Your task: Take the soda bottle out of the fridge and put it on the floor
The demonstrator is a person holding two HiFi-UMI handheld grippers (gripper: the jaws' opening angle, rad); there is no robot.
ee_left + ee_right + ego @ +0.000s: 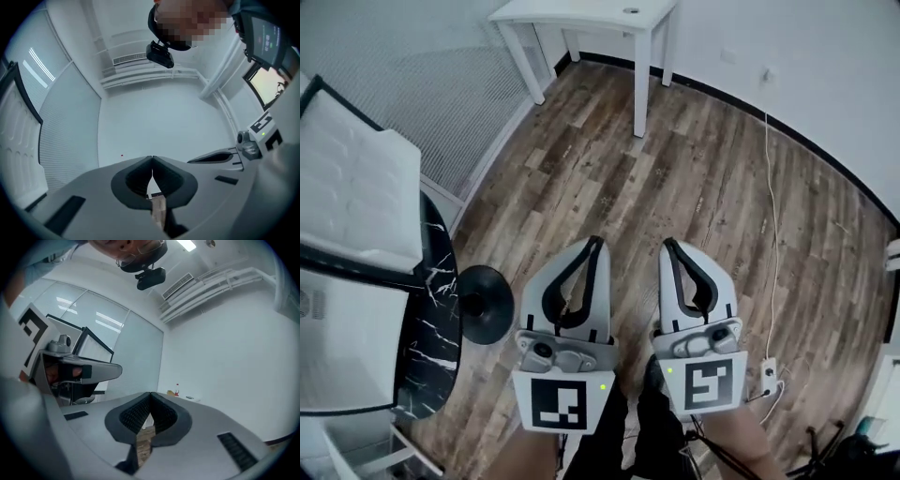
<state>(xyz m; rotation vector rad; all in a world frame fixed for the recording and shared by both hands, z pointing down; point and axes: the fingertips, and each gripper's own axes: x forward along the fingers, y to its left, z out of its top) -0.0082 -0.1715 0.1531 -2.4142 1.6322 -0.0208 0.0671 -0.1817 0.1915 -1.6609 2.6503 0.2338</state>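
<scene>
No fridge shows in any view. My left gripper [598, 242] and right gripper [667, 244] hang side by side over the wooden floor [694, 178], both pointing away from me. Each is shut with its tips meeting and nothing between them. In the left gripper view the left gripper [152, 160] faces a bare white wall, with the right gripper's body [255, 138] at the right edge. In the right gripper view the right gripper [150, 394] is shut, and a small red-topped bottle [176, 391] stands far off on a white table [187, 398].
A white table [581, 13] stands at the far wall. At the left are a black marble tabletop [431, 319], a white cushioned seat [347, 178] and a black round base [485, 302]. A white cable [773, 216] runs to a power strip [768, 374] at the right.
</scene>
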